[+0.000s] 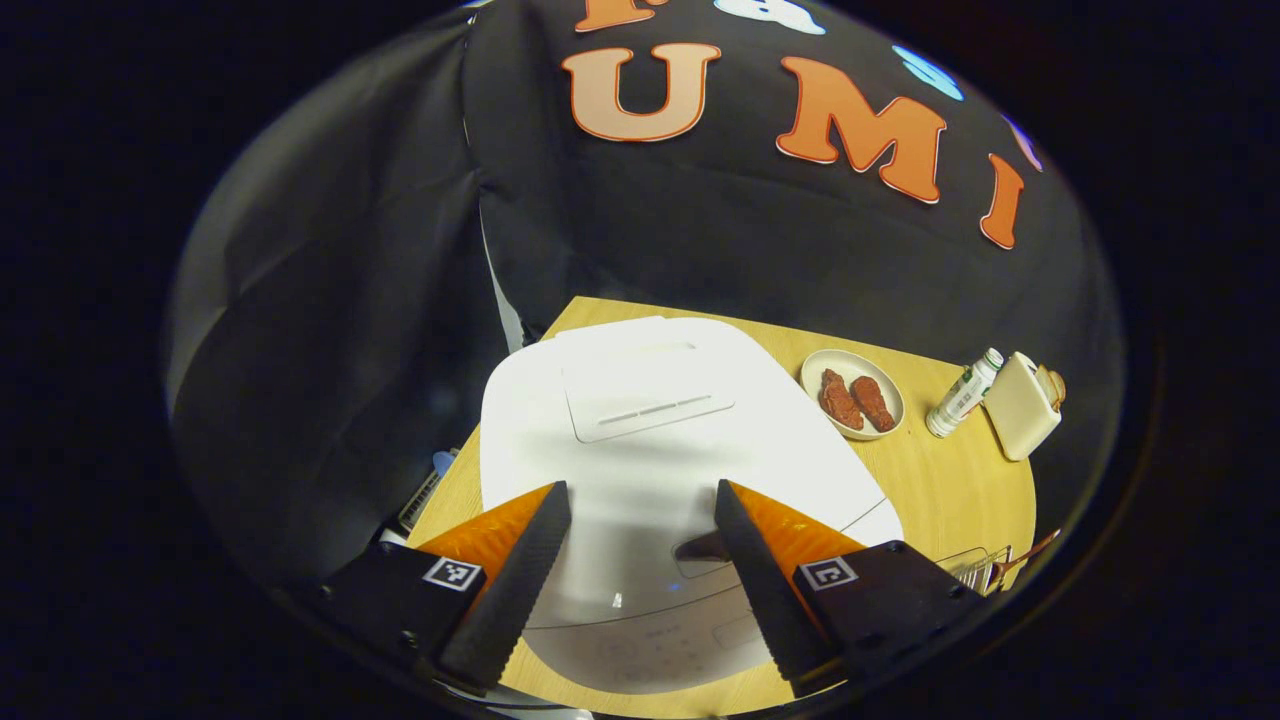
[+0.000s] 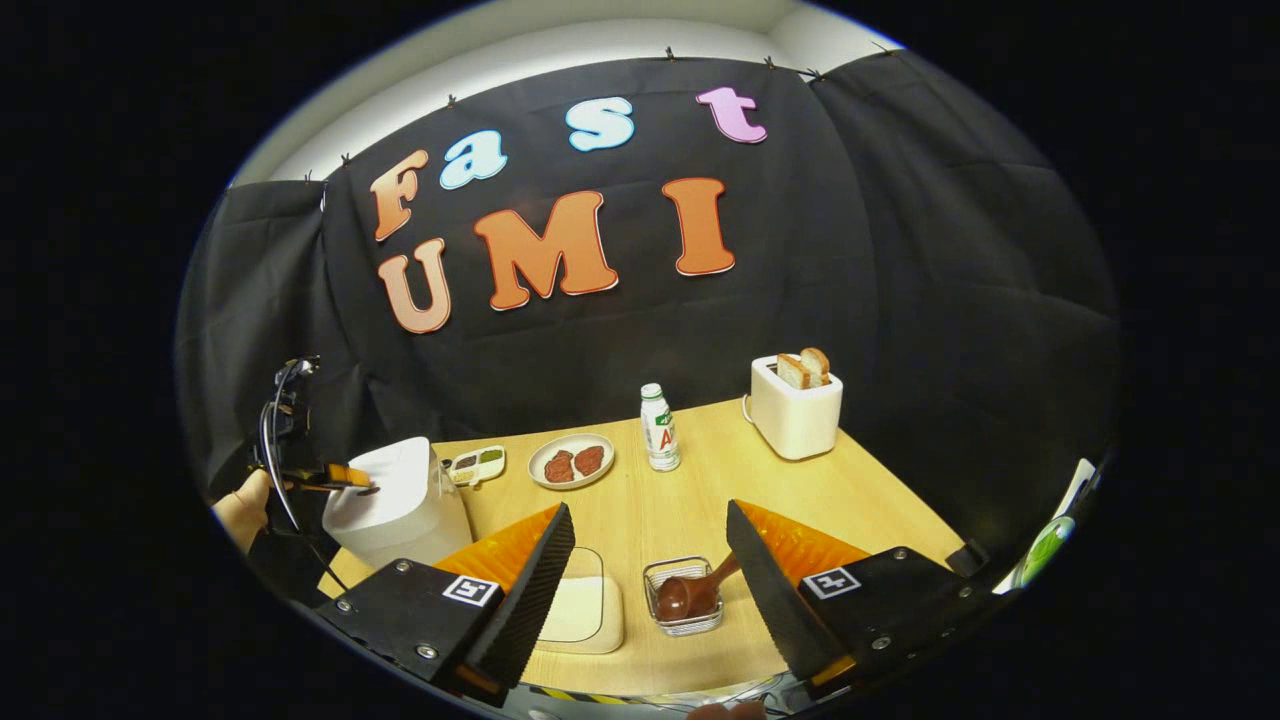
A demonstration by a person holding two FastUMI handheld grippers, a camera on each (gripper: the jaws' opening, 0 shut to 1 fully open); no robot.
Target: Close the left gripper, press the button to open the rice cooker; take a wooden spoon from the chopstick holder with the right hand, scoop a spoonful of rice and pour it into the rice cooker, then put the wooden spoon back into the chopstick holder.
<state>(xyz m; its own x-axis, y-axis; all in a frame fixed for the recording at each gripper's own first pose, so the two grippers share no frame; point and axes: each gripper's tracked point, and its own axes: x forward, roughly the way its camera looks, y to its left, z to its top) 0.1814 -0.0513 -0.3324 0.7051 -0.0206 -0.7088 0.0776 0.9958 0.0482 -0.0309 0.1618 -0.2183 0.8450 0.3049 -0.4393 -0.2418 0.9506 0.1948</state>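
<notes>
the left gripper (image 1: 640,560) hovers over the closed rice cooker (image 1: 650,440), its fingers spread wide apart, though the task wants them brought together before pressing the button (image 1: 700,548) at the lid's front edge. the cooker sits at the counter's (image 2: 700,500) left end and looks bulky and heavy enough, i judge, to stay put under a firm downward press; its smooth plastic shell could let a tip slide, so the push should land square on the latch.

the right gripper (image 2: 650,570) is also held open, gripping nothing, poised above the counter's near edge. just under it stands the wire chopstick holder (image 2: 685,600) with the wooden spoon (image 2: 695,592) lying tilted in it, bowl down, handle slanting up to the right. the spoon is likely light and stiff with a faintly slick finish; the handle's upper part is the place to pinch. the pale rice container (image 2: 578,608) sits just beside the holder. farther back are a plate of meat (image 2: 571,461), a bottle (image 2: 658,428) and a toaster (image 2: 795,410).
</notes>
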